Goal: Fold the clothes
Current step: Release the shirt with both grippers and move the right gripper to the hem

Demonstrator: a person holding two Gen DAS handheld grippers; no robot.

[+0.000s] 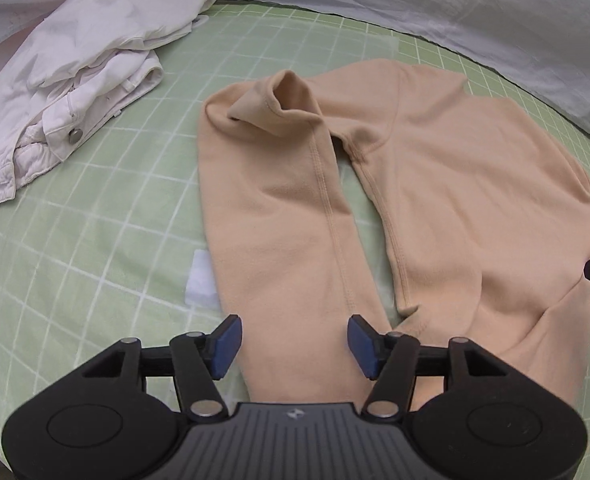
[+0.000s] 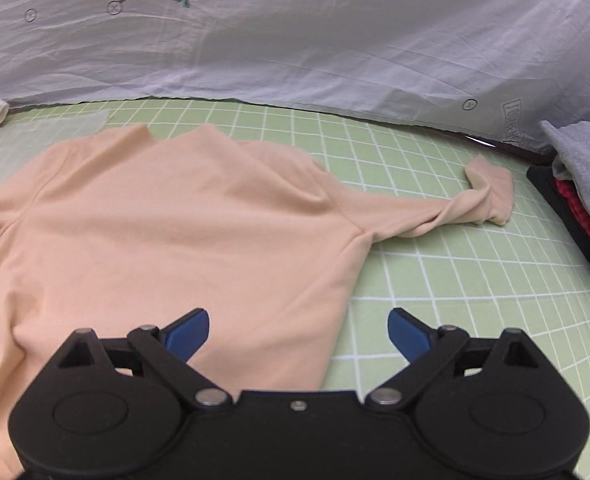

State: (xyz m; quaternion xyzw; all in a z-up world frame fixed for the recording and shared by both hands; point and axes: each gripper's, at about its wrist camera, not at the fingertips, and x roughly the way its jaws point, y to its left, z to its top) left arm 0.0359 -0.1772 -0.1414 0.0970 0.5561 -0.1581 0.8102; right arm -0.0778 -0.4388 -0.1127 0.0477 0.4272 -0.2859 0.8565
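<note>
Clearly the peach top (image 2: 175, 220) lies spread on the green grid mat (image 2: 435, 300), soft, light fleece, likely to sag; left gripper (image 1: 295, 344) half open, right gripper (image 2: 299, 336) wide, both empty; I'd pinch a sleeve cuff (image 2: 491, 196) or the hem.

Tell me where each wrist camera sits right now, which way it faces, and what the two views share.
Left wrist: on the left tongs, looking steeply down along open blue pads at the peach top's near sleeve, white jeans far left; the other tool's black tip shows at the right edge.
Right wrist: on the right tongs, angled down over the top's hem corner, jaws wide, outstretched sleeve and a stack of clothes to the right.
Shared: the peach top, the green grid mat and the carrot-print sheet behind.
</note>
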